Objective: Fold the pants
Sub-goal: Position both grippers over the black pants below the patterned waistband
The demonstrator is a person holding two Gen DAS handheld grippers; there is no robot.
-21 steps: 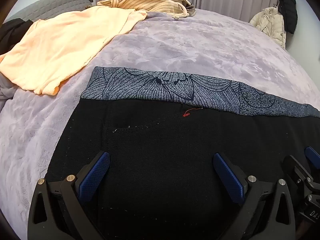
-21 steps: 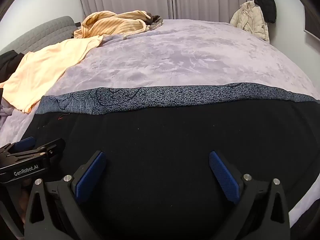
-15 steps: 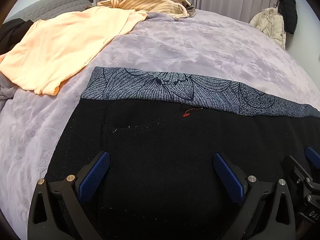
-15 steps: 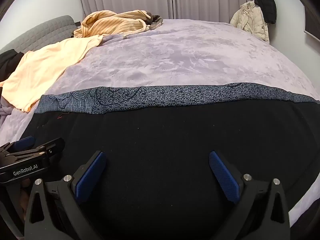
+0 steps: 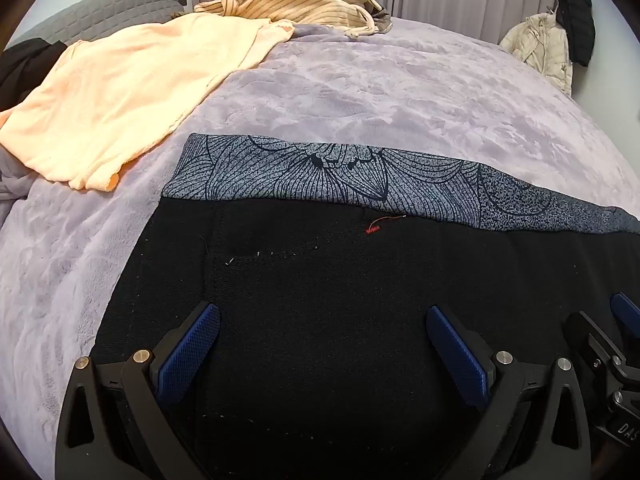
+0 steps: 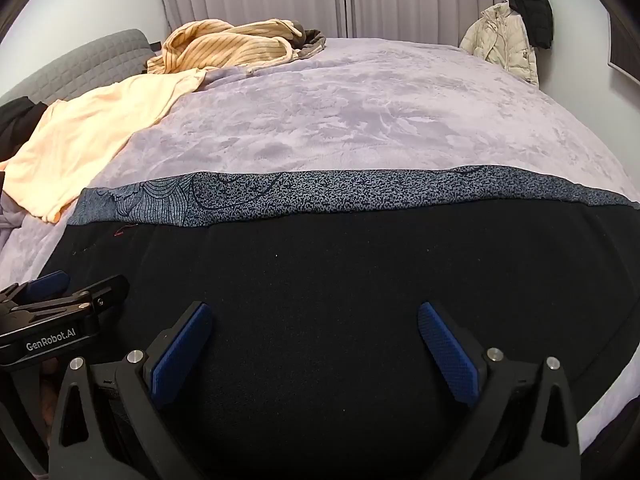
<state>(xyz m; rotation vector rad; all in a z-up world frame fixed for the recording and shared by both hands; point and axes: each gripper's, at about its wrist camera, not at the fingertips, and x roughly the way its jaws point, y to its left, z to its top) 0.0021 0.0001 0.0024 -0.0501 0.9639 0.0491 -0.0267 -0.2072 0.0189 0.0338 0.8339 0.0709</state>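
Note:
Black pants (image 5: 320, 300) (image 6: 340, 288) lie flat on the lavender bed, folded lengthwise, with a grey-blue patterned strip (image 5: 340, 176) (image 6: 320, 196) showing along their far edge. A small red tag (image 5: 371, 230) sits just below that strip. My left gripper (image 5: 322, 330) hovers over the black fabric, open, nothing between its blue pads. My right gripper (image 6: 314, 328) hangs over the pants further right, also open and empty. Each gripper shows at the edge of the other's view: the right one (image 5: 616, 344), the left one (image 6: 60, 300).
A peach shirt (image 5: 120, 92) (image 6: 88, 128) lies on the bed's far left, a striped tan garment (image 5: 288, 0) (image 6: 228, 44) behind it. Grey headboard (image 5: 112, 12) at far left. Jackets (image 5: 552, 44) (image 6: 508, 36) hang at the right wall. Lavender blanket (image 6: 360, 116) stretches beyond the pants.

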